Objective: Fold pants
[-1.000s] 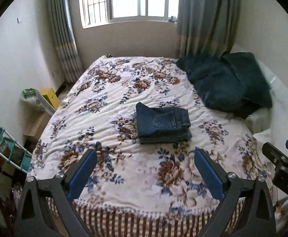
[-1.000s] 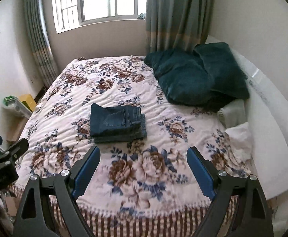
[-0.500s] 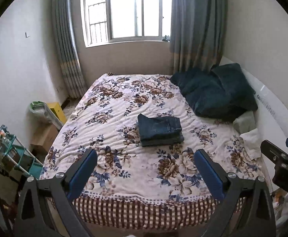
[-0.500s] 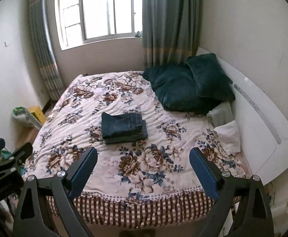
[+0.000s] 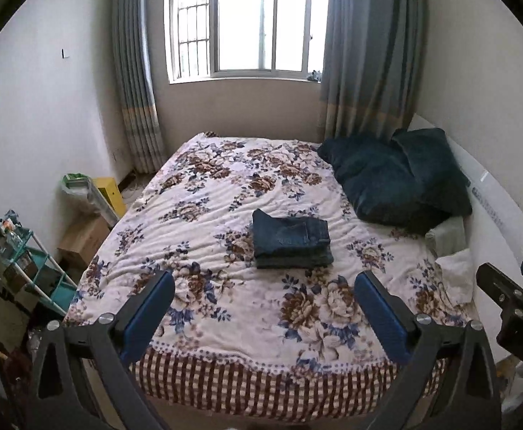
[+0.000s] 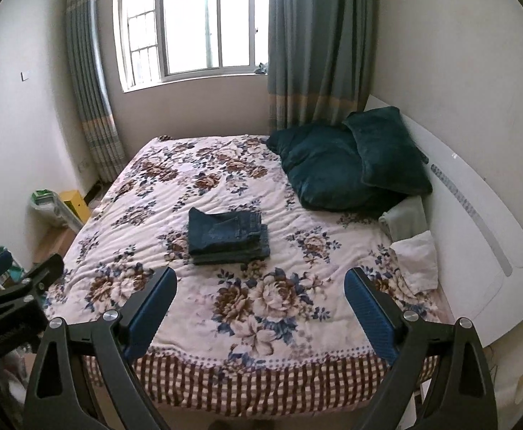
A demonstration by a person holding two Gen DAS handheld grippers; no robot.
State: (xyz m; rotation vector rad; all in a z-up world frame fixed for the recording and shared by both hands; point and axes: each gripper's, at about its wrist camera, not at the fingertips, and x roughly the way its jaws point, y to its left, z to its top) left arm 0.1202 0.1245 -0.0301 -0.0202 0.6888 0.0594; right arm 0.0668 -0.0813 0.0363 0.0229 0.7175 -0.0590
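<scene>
The pants (image 5: pixel 292 243) lie folded mid-bed (image 5: pixel 225 308), long axis left-right, well beyond both hand-held grippers. Left (image 5: pixel 261 308) and right (image 6: pixel 259 304) are released, empty, about equally far; the fold looks finished.

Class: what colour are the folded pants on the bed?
Dark blue denim pants, clearest in the right wrist view.

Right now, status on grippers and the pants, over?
Left hand-held gripper open, empty. Right hand-held gripper open, empty. Pants folded, lying on bed, untouched. Nothing in the way.
</scene>
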